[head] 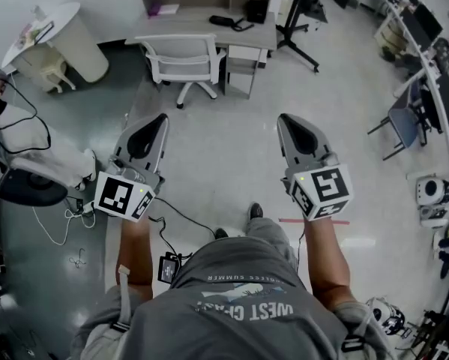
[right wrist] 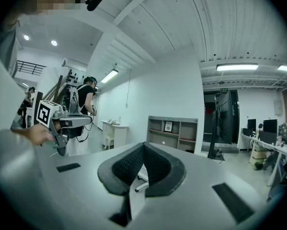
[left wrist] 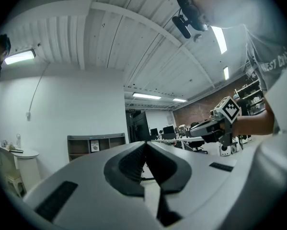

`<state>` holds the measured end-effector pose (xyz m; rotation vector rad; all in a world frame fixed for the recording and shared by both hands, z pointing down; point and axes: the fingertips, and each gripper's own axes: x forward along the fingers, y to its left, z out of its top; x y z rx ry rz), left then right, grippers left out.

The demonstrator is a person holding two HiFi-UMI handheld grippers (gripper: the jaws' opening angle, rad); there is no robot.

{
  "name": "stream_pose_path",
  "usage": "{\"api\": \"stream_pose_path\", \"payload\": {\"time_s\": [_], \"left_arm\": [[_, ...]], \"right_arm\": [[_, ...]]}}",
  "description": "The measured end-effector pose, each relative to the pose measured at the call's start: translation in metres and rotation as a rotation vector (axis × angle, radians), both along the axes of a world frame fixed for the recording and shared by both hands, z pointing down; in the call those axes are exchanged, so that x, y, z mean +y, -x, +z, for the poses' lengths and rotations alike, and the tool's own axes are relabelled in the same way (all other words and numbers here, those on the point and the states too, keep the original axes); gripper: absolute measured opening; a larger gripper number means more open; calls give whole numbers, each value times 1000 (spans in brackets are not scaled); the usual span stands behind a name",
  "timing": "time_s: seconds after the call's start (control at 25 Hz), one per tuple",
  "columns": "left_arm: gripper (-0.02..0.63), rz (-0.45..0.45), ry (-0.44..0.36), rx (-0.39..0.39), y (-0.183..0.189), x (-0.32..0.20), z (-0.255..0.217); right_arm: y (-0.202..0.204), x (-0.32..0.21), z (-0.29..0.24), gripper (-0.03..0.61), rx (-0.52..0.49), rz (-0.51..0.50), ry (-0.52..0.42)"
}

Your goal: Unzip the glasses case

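No glasses case shows in any view. I hold both grippers level in front of me over the grey floor, about shoulder width apart. In the head view my left gripper (head: 162,117) has its jaws closed together with nothing between them, and my right gripper (head: 282,117) is the same. The left gripper view shows its ribbed pads (left wrist: 133,162) meeting at the tip, with the right gripper (left wrist: 208,127) off to the side. The right gripper view shows its own pads (right wrist: 130,166) pressed together and empty, with the left gripper (right wrist: 69,122) at the left.
A white office chair (head: 183,60) stands ahead at a grey desk (head: 202,27) with dark items on it. A round white table (head: 59,22) is far left, a black stand (head: 295,21) far right. Cables (head: 59,227) lie on the floor. Another person (right wrist: 86,102) stands by an open shelf unit (right wrist: 174,133).
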<state>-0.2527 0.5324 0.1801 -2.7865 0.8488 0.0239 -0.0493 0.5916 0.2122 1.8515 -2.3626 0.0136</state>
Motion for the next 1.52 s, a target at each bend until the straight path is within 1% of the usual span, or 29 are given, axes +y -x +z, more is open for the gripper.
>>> {"api": "stream_pose_path", "payload": {"time_s": [0.12, 0.28, 0.52, 0.76, 1.04, 1.28, 1.52], "left_arm": [[-2, -6, 7, -6, -4, -14, 6], [0, -27, 16, -21, -15, -40, 14], [-1, -95, 11, -40, -40, -85, 12], [-1, -170, 17, -61, -78, -141, 6], [-2, -220, 24, -78, -128, -197, 3], [0, -226, 35, -90, -164, -229, 9], [-2, -209, 38, -95, -183, -253, 11]], "right_arm": [[-6, -16, 4, 11, -19, -9, -8], [-24, -47, 11, 11, -45, -21, -7], [-62, -106, 17, 11, -69, -66, -6], [-106, -178, 11, 11, -88, -130, -15], [-158, -246, 14, 11, -109, -178, -6], [-187, -283, 23, 11, -122, -196, 7], [-203, -303, 28, 11, -130, -189, 17]]}}
